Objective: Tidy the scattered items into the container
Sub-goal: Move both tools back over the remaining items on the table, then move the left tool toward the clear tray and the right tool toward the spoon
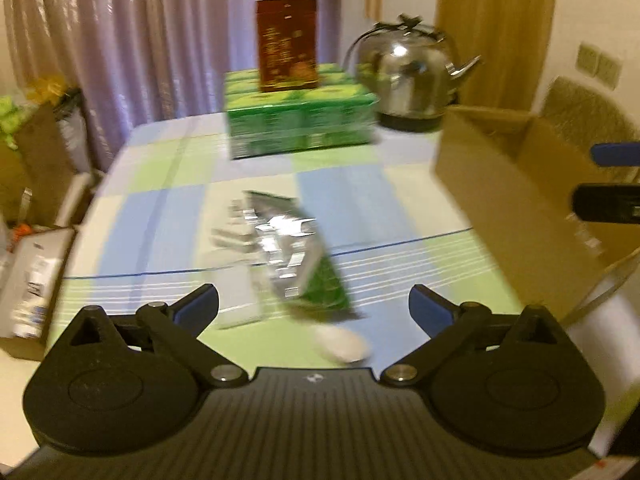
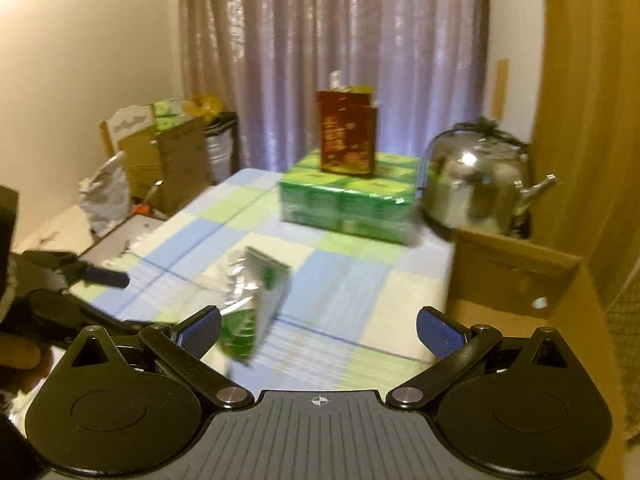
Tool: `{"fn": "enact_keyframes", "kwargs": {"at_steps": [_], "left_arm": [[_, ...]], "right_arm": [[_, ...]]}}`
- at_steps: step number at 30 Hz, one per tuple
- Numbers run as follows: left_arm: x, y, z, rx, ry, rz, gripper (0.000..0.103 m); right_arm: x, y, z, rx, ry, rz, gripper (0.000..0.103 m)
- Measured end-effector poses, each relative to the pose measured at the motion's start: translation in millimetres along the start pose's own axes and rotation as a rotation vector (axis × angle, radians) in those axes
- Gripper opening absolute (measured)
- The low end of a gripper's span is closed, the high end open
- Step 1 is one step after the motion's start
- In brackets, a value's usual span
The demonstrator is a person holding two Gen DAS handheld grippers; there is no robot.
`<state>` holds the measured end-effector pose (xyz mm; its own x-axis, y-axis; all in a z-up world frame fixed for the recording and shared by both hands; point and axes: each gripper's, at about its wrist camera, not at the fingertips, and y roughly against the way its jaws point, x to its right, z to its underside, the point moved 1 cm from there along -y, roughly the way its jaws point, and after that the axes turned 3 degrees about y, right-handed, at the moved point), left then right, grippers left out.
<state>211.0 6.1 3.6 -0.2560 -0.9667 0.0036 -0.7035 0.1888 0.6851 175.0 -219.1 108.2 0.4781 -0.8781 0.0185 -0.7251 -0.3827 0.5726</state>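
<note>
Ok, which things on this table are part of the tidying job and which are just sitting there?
Job:
green and silver packet
white box
small white object
open cardboard box
left gripper, open
right gripper, open

Likely just standing about:
steel kettle
green carton pack
red-brown tin

text: none legible | red box [image 1: 287,44]: gold print blurred | green packs [image 1: 300,124]: labels unreadable
</note>
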Motion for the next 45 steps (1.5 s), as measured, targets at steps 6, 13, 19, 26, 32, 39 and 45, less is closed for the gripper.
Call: {"fn": "enact_keyframes", "kwargs": {"at_steps": [6,13,19,26,32,39,45], "left_arm": [[-39.8,-3.7,13.5,-0.031,0.059,-0.054,0.100],[-69.5,-20.9,33.4,-0.097,0.107,-0.062,0.100],[-77.0,-39.4,37.3,-0.116,0.067,-0.061,0.099],[-83.6,-64.4,37.6,-0.136,0.082,-0.033,0.098],[-81.6,-81.3,31.1,-0.133,0.056,-0.007,0.095],[-78.6,-103.4,18.8,-0.132,0.055,0.009,0.080],[-72.6,-122.9,11.5,-0.141,0.060,0.025,0.070]], "right_arm": [[-28.9,-30.2,15.4,-0.038,0.018,-0.067,0.101],[-47.6,-71.8,35.0,-0.087,0.036,-0.103,0.101],[-49.0,-103.8,56.3,-0.136,0.025,-0.107,0.101],[-52.2,-132.3,69.8,-0.172,0.064,-0.128,0.087],[-56.9,-151.4,72.9,-0.185,0.065,-0.163,0.071],[-71.0,-169.0,75.7,-0.212,0.089,-0.193,0.063],[-74.7,-173.6,78.7,-0.228,0.107,-0.192,0.063]]}}
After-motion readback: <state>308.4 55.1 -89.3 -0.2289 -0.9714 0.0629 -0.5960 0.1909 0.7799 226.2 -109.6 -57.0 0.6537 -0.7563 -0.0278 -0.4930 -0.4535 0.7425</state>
